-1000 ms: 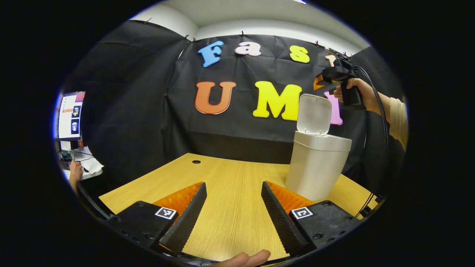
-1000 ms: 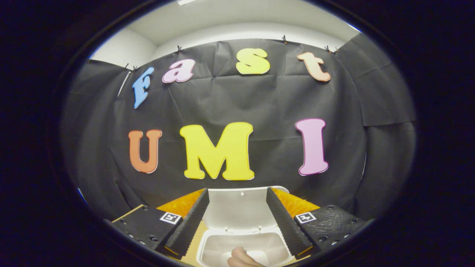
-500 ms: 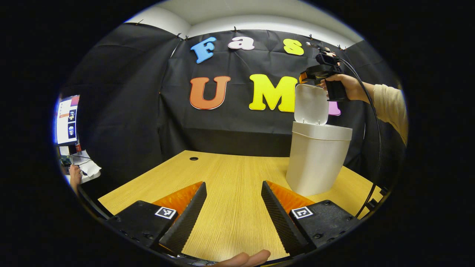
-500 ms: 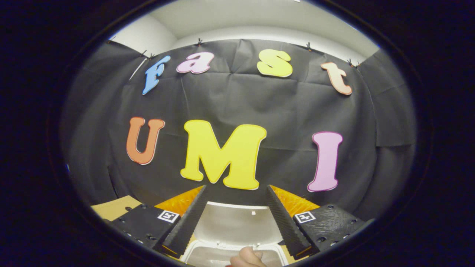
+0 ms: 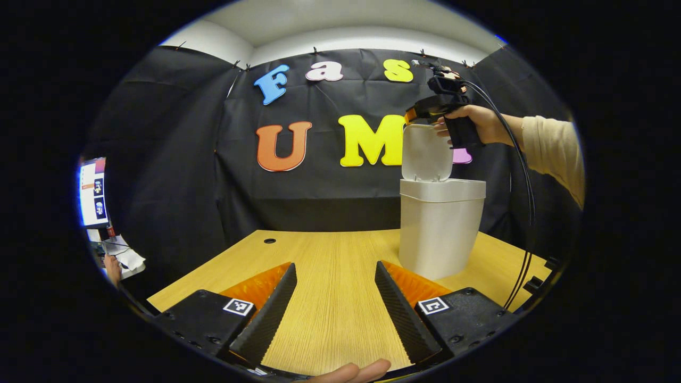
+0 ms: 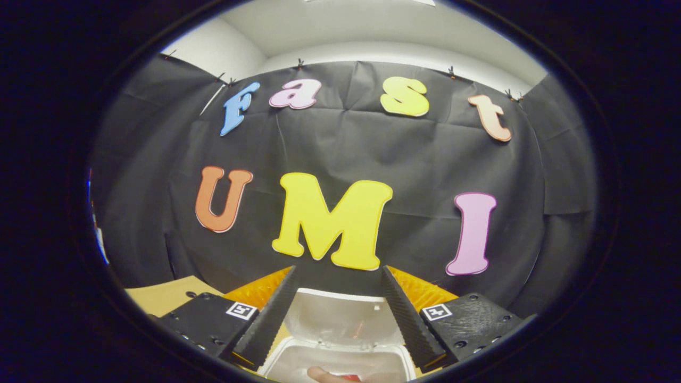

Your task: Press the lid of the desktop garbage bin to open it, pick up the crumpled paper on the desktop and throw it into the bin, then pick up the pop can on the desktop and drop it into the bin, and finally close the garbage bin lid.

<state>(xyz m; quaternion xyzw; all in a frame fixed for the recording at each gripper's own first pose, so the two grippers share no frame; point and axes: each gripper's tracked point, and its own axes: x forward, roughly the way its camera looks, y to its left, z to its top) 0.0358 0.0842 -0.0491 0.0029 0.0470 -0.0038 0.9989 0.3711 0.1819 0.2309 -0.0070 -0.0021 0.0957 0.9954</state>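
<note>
The white desktop bin (image 5: 439,234) stands at the right on the wooden table (image 5: 330,314), its lid (image 5: 425,151) upright. My left gripper (image 5: 335,266) hovers low over the table, open, with nothing between its fingers. A hand holds my right gripper (image 5: 414,118) just above the lid's top edge. In the right gripper view, the right gripper (image 6: 338,268) is open. The raised lid (image 6: 340,316) shows between its fingers, apart from both, with the bin's rim (image 6: 276,361) below. A small red patch (image 6: 348,377) shows at the lower edge; I cannot tell what it is.
A monitor (image 5: 90,191) and a person's hand (image 5: 113,266) sit beyond the table's left end. The table has a cable hole (image 5: 270,241). A black cable (image 5: 524,213) hangs from the right gripper behind the bin. A sleeve (image 5: 553,154) reaches in from the right.
The right gripper has moved from beside the lid to just over its top edge. The left gripper turned a little, so the bin sits further left in its view. The lid stays upright.
</note>
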